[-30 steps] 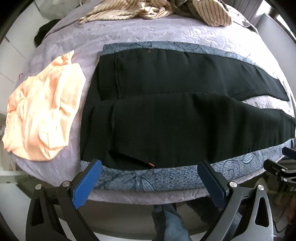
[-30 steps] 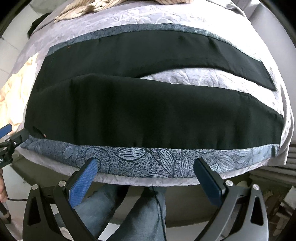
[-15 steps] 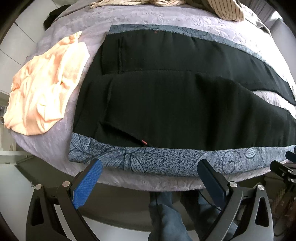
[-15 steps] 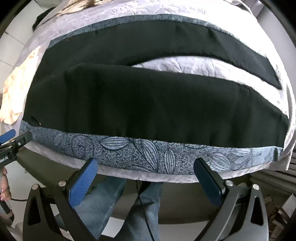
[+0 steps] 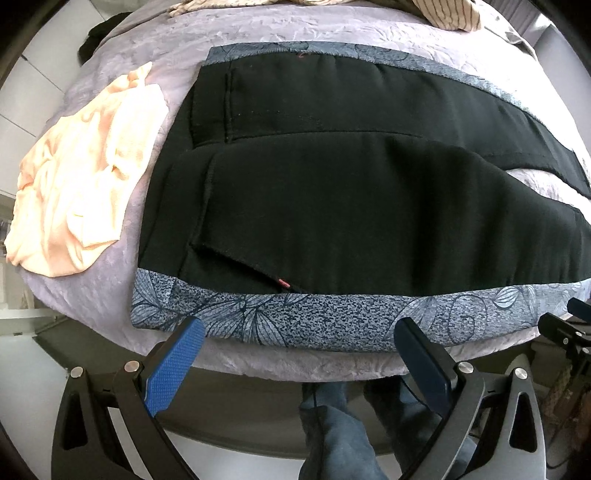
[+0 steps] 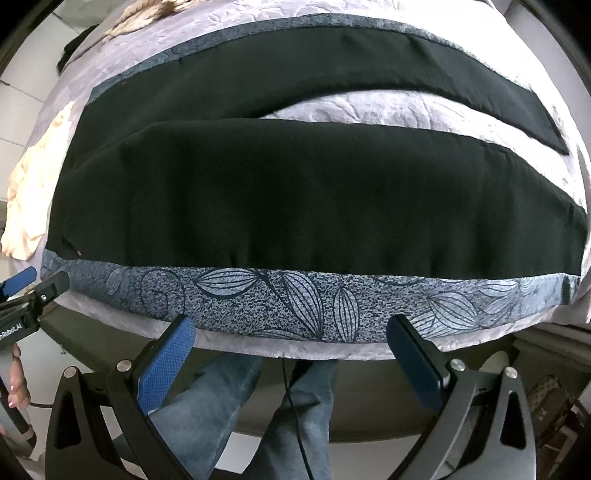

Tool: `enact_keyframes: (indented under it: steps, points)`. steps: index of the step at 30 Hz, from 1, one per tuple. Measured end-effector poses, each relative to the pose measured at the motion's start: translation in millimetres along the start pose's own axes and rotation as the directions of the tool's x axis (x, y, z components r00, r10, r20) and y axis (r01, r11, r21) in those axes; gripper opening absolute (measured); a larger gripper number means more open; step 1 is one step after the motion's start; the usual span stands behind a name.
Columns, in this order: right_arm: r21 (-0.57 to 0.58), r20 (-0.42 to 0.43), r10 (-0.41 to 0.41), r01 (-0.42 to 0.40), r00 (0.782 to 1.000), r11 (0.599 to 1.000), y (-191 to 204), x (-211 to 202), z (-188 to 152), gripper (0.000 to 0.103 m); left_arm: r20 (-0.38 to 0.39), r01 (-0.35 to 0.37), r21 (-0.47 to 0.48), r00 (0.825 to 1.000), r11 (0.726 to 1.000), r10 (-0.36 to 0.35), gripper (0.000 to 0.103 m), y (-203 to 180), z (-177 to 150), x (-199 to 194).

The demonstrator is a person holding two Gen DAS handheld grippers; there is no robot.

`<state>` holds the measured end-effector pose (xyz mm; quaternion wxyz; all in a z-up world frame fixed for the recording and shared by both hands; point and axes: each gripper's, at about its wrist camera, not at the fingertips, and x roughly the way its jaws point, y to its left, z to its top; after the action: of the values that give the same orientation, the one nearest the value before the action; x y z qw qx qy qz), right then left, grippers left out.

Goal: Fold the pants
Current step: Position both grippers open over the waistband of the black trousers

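We see the black pants (image 5: 332,206) spread flat on the bed (image 5: 258,29), legs running toward 3 o'clock. Our left claw (image 5: 299,343) and right claw (image 6: 291,339) both hang wide open, empty, at the near patterned edge.

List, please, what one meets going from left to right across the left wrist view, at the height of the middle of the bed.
Peach garment → bare strip of the lilac bed cover → waist end of the black pants → near pant leg running to the right edge.
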<state>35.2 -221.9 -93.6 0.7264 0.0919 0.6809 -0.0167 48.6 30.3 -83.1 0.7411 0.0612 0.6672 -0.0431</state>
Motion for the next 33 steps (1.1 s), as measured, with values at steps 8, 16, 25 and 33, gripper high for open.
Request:
enact_keyframes:
  steps: [8,16,25,33]
  points:
    - [0.000,-0.007,0.008,-0.008,1.000,1.000,1.5,3.6,3.8,0.103,-0.009,0.006,-0.014,1.000,1.000,-0.006,0.103,5.5,-1.3,3.7]
    - [-0.002,-0.014,0.009,-0.009,1.000,1.000,5.4,1.8,5.9,0.103,-0.012,0.003,-0.016,1.000,1.000,-0.003,0.103,7.3,-0.4,6.1]
    - [0.005,-0.011,0.015,-0.015,1.000,1.000,5.1,-0.6,7.4,0.103,-0.011,0.000,-0.016,1.000,1.000,0.000,0.103,7.9,-1.1,5.6]
    - [0.011,-0.010,0.022,-0.022,1.000,1.000,3.7,0.5,8.0,0.103,-0.017,0.000,-0.021,1.000,1.000,0.000,0.103,11.4,-1.4,7.0]
